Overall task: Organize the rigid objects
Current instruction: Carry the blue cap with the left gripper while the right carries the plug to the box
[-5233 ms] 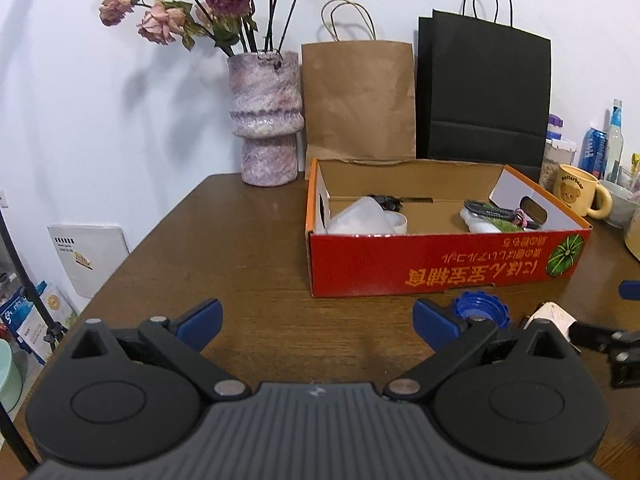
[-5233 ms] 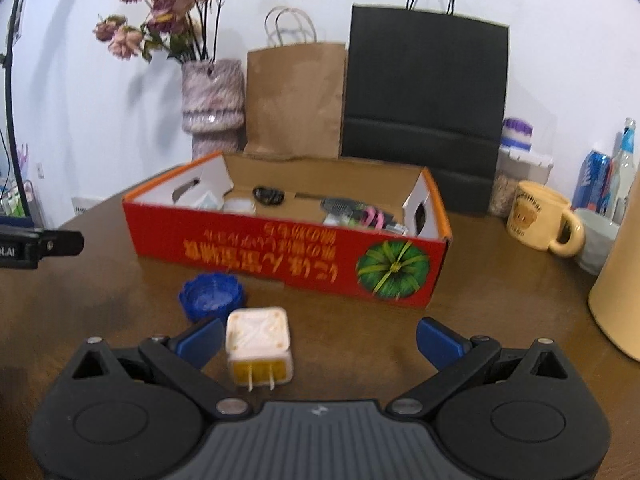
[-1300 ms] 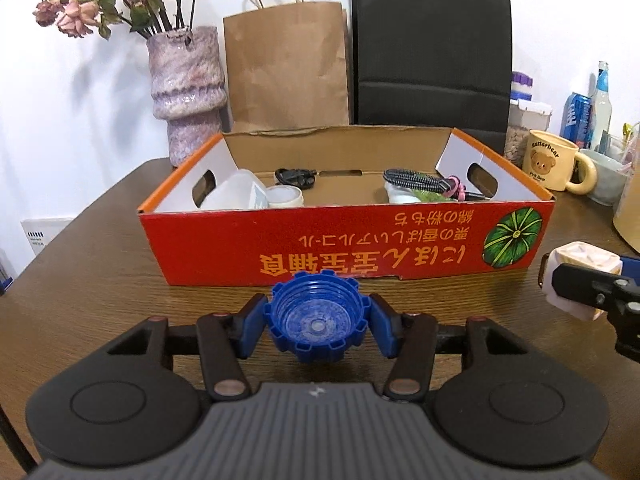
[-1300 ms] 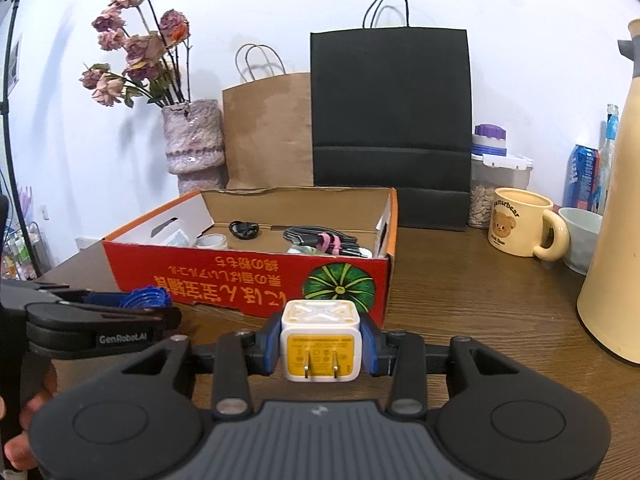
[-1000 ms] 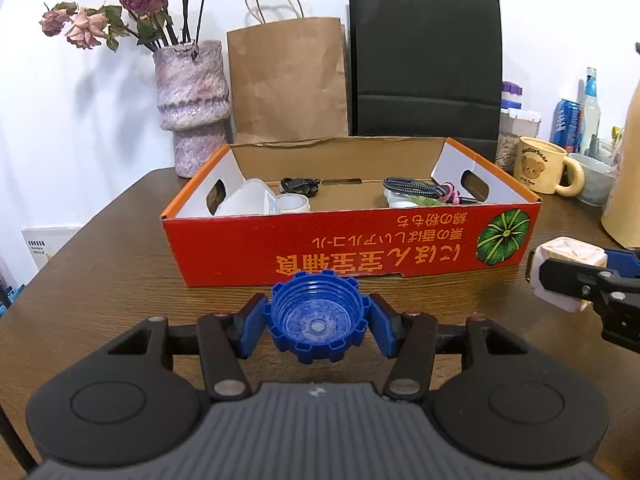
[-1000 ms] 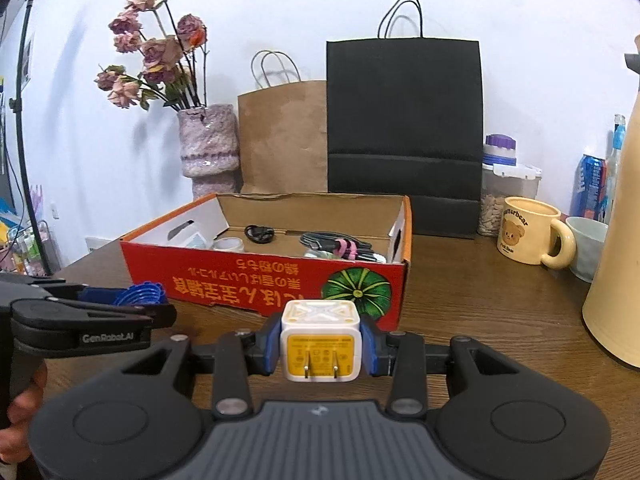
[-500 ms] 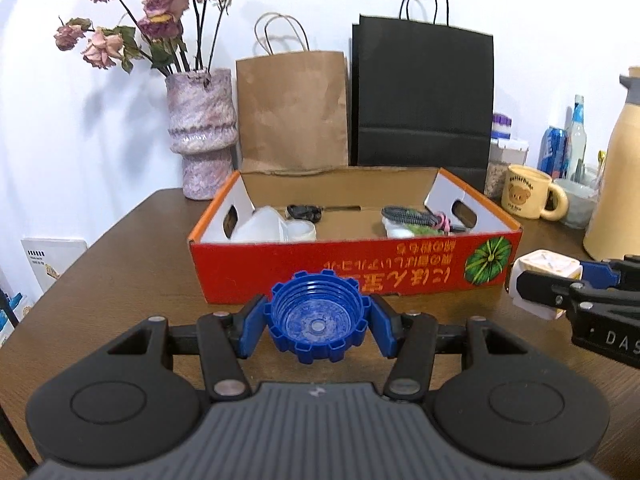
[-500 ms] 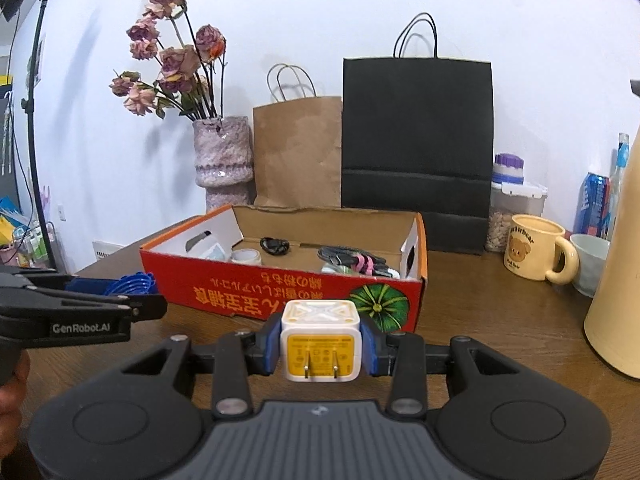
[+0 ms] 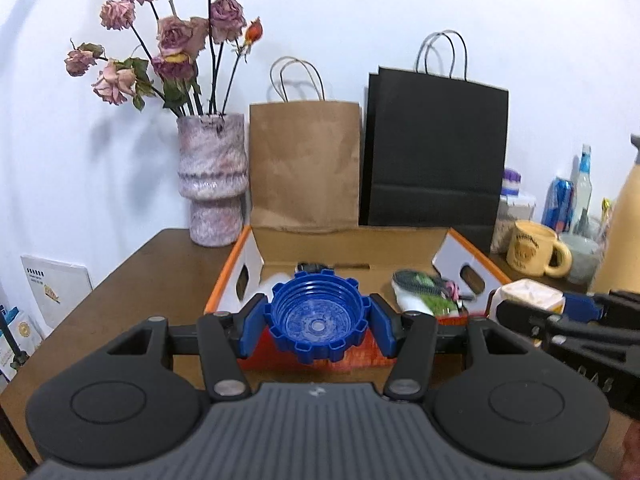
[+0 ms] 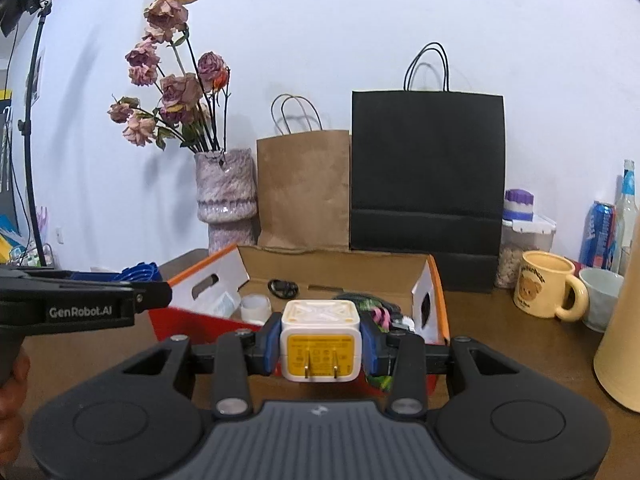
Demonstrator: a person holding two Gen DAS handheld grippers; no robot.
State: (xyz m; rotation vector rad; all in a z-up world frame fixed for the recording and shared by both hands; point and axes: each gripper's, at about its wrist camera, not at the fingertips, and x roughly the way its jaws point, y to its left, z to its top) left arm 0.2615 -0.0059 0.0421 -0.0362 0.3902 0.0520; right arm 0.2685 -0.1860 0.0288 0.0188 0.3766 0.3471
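My left gripper (image 9: pixel 318 322) is shut on a blue ribbed bottle cap (image 9: pixel 316 316) and holds it in the air just before the near wall of the red cardboard box (image 9: pixel 352 356). My right gripper (image 10: pixel 320 344) is shut on a white and yellow plug adapter (image 10: pixel 320 344), prongs toward the camera, raised in front of the same box (image 10: pixel 192 328). The adapter also shows at the right of the left wrist view (image 9: pixel 528 298). The box holds a white container, a tape roll (image 10: pixel 256 306), a black cable and a brush.
A vase of dried roses (image 9: pixel 212 188), a brown paper bag (image 9: pixel 304 168) and a black paper bag (image 9: pixel 436 160) stand behind the box. A yellow bear mug (image 10: pixel 548 290), a bowl, a can, a bottle and a tall cream jug (image 10: pixel 622 340) stand at the right.
Both grippers closed on their objects and have lifted them off the table, rising so I now look down into the box. The grips have not changed.
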